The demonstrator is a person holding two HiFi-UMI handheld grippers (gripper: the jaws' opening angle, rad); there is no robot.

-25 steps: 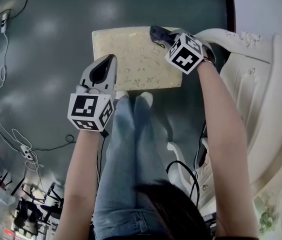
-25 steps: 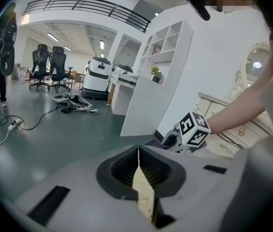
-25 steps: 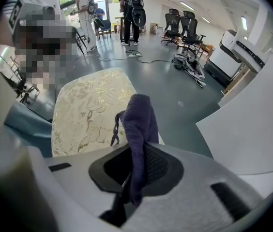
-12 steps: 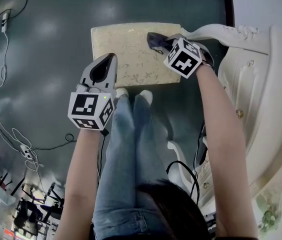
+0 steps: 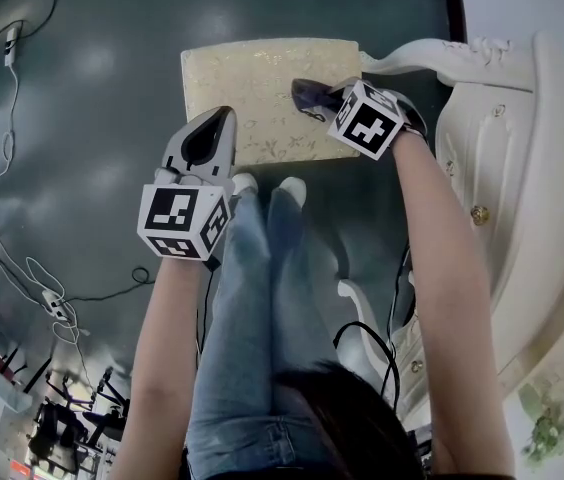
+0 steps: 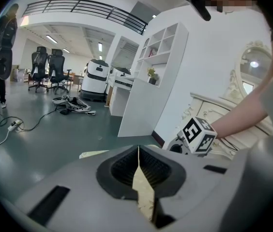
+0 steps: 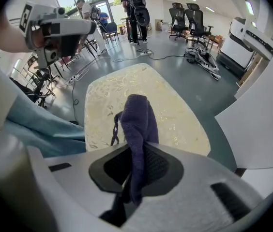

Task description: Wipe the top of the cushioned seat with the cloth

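Seat: the cream, leaf-patterned cushioned seat (image 5: 247, 78) stands on the grey floor just ahead of the person's shoes, beside a white carved dressing table (image 5: 522, 138)
Cloth: a dark purple cloth (image 7: 139, 122), its free end out over the right part of the seat top; whether it presses on the fabric I cannot tell
Right gripper: the right gripper (image 7: 135, 178) has its jaws clamped on a bunched fold of the cloth
Left gripper: the left gripper (image 5: 220, 128) has its jaws together, only a slit between them, nothing held; it hangs above the seat's near left edge
Step in hand: my reading is a wiping stroke from the right side, with the wide left part yet to cover
Doing it well: lower the wrist so the cloth lies flat, not just its tip; pull in straight overlapping passes, edge to edge
Watch for: the hard jaws scraping the upholstery, and the idle gripper blocking the stroke's path
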